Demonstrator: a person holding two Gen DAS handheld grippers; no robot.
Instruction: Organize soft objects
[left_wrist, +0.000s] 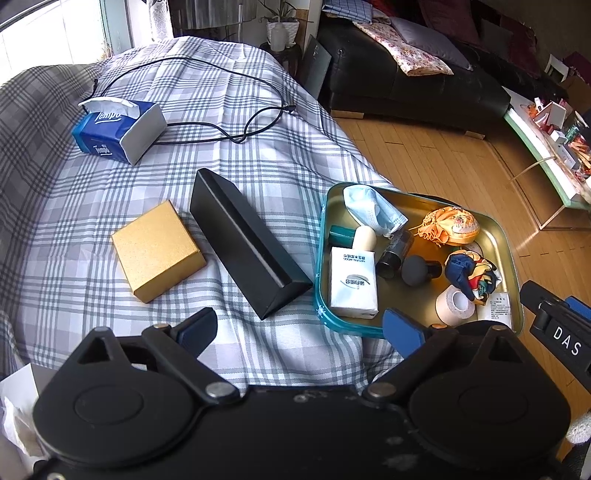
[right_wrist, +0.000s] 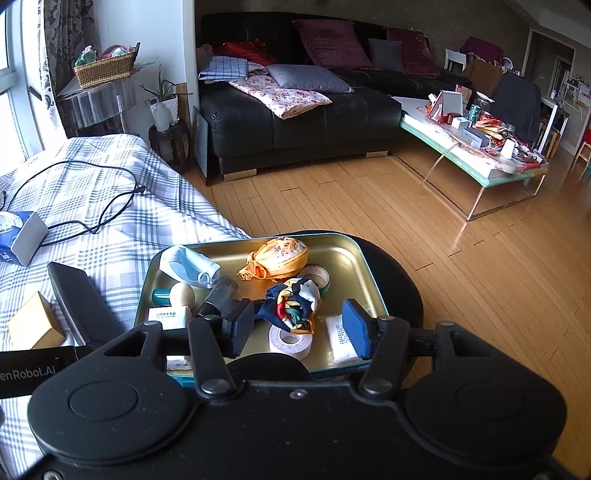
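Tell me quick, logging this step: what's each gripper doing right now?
Left gripper: open, holding nothing.
Right gripper: open, holding nothing, above the tray.

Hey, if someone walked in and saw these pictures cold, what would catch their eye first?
Probably the teal-rimmed tin tray at the bed's edge, crammed with a crumpled colourful scarf, an orange pouch and a blue face mask. Next, the gold box and the long black box lying side by side on the plaid bedspread.
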